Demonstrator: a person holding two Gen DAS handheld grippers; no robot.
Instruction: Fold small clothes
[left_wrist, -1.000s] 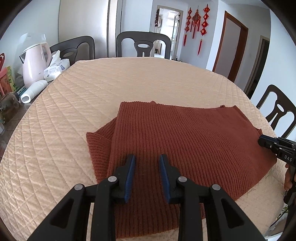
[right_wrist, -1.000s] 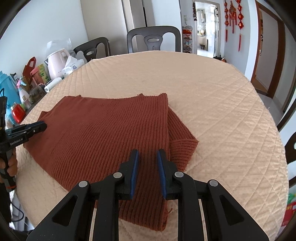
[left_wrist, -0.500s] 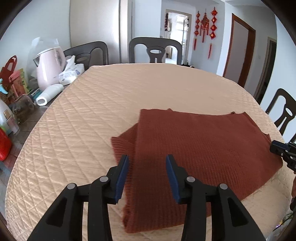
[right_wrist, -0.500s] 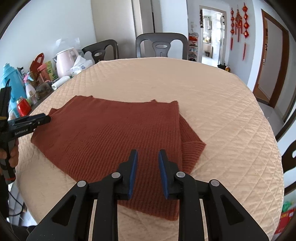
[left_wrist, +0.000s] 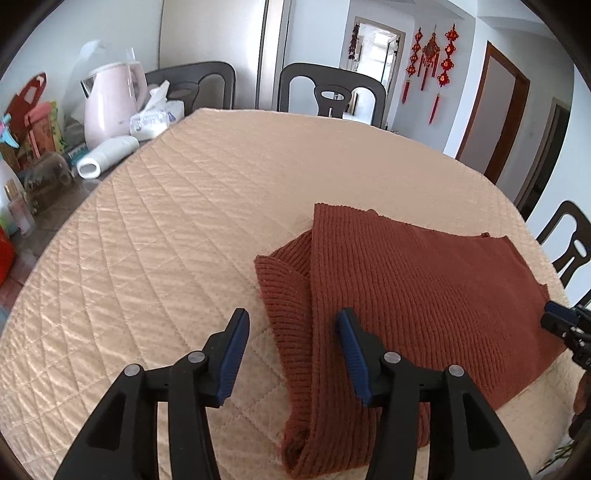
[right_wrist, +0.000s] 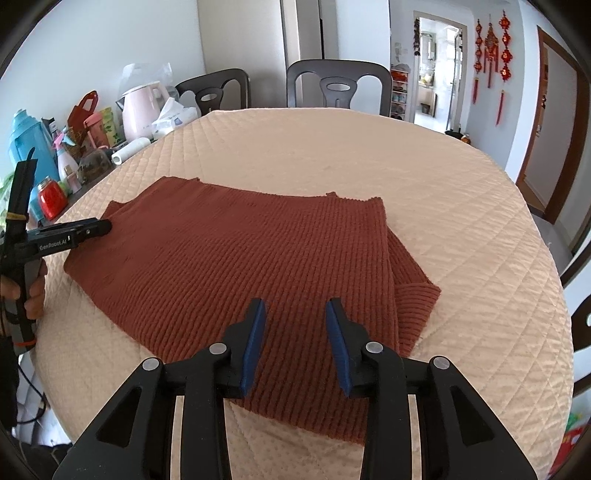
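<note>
Left black two-finger gripper with blue pads released, jaws just opened wider, spread above the left folded edge of the rust-brown ribbed knit garment. Right black two-finger gripper with blue pads likewise released and just widened, nothing pinched, over the garment's near right part. Garment flat, folded, on the near half of the round beige quilted tablecloth.

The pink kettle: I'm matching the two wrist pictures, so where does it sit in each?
Left wrist view: pink kettle at upper left, beyond the table's edge.
Right wrist view: pink kettle at upper left, smaller, among bottles.
Shared landmark: the tissue pack just right of it.
</note>
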